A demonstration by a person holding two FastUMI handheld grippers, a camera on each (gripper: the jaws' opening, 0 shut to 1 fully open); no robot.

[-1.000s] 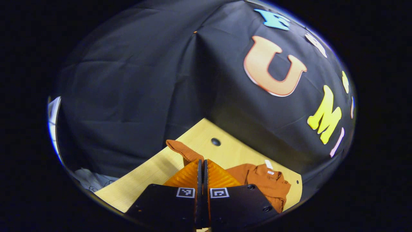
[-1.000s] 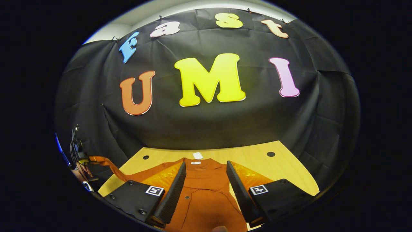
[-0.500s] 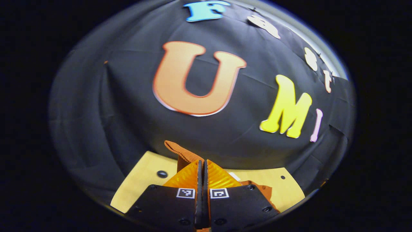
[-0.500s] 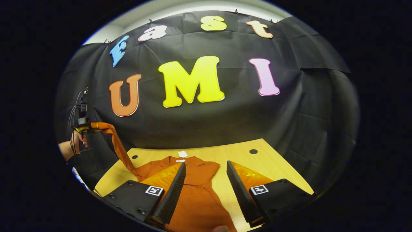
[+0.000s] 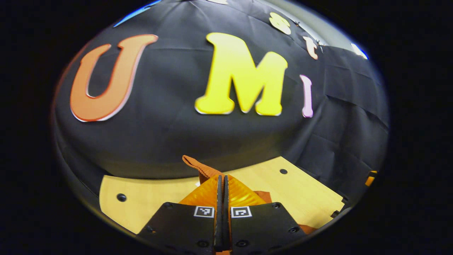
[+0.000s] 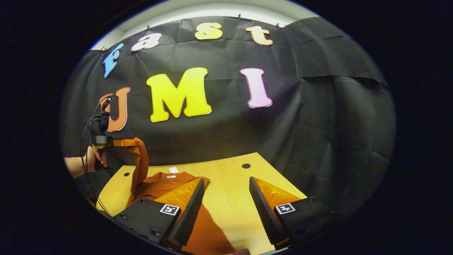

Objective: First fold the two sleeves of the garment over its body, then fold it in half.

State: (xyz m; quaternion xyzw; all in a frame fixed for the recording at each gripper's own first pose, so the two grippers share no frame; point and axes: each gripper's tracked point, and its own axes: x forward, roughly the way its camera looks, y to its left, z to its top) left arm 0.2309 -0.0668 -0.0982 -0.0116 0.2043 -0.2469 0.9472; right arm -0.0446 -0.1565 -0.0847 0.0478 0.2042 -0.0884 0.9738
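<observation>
The shirt (image 6: 159, 184) lies on the surface (image 6: 230, 198), looking light and limp, so it is best held by a cuff, as the left gripper (image 5: 222, 184) pinches its sleeve (image 6: 141, 159) aloft, while the right gripper (image 6: 226, 198) hovers with jaws wide.

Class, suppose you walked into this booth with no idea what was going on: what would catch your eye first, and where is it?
First, the rust-orange sleeve lifted off the table, hanging from the left tool at the left of the right gripper view; in the left gripper view its cuff pokes up from the closed fingers. Next, the garment's body lying on the pale wooden table, with the right tool open above bare wood beside it.
</observation>
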